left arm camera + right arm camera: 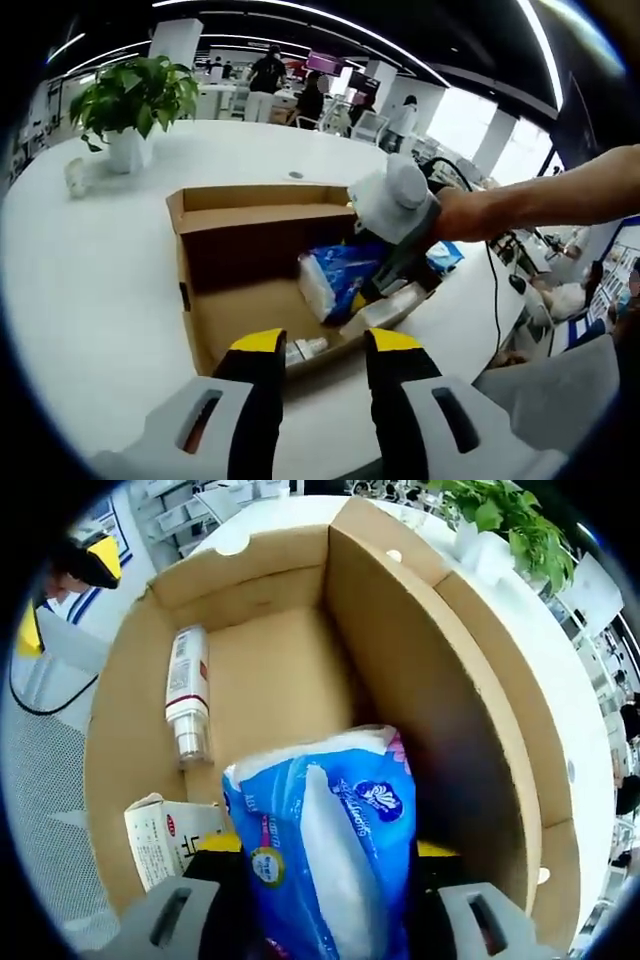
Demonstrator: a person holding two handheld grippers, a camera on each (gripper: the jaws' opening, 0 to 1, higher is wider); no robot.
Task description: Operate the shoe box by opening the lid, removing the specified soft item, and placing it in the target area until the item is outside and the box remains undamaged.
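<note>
Open brown cardboard shoe box (235, 300) on white table (90, 300). Right gripper (325, 880) pinches blue-and-white soft plastic tissue pack (320, 850), crinkled, inside box. Left gripper (320, 345) hovers beside box, jaws spread.

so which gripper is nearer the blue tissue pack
Right. The right gripper is down in the open shoe box, its jaws around the blue tissue pack. The left gripper is open outside the box's near wall.

Open-plan office. Long ceiling light strips (330, 18), white pillars (176, 40), people (267, 72) among desks. A potted plant (135, 100) sits on a white table (80, 290).
</note>
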